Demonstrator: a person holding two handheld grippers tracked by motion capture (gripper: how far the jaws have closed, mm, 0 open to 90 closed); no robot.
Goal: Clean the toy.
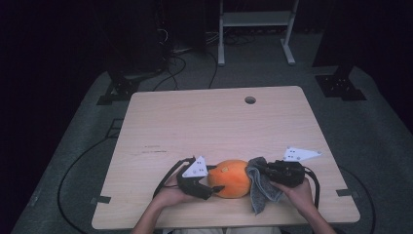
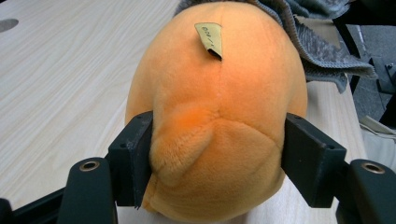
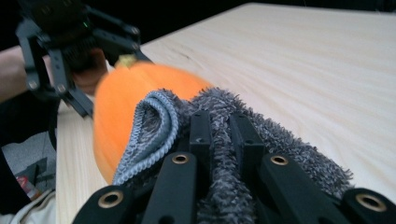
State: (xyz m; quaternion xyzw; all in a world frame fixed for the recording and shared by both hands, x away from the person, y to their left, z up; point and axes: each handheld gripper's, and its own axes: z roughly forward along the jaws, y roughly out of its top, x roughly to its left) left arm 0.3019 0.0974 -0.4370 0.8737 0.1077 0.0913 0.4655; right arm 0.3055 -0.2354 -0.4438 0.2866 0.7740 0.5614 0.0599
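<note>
An orange plush toy (image 1: 230,178) with a small paper tag lies near the table's front edge. My left gripper (image 1: 214,181) is shut on it: in the left gripper view both black pads press into the sides of the orange plush toy (image 2: 215,116). My right gripper (image 1: 260,168) is shut on a grey cloth (image 1: 259,187), which hangs beside the toy's right side. In the right gripper view the grey cloth (image 3: 224,140) is pinched between the jaws, draped against the orange plush toy (image 3: 130,98), with the left gripper (image 3: 65,51) beyond it.
The light wooden table (image 1: 214,126) has a round cable hole (image 1: 250,100) near its far edge. A white frame (image 1: 255,29) stands on the grey floor behind the table. Cables run across the floor to the left.
</note>
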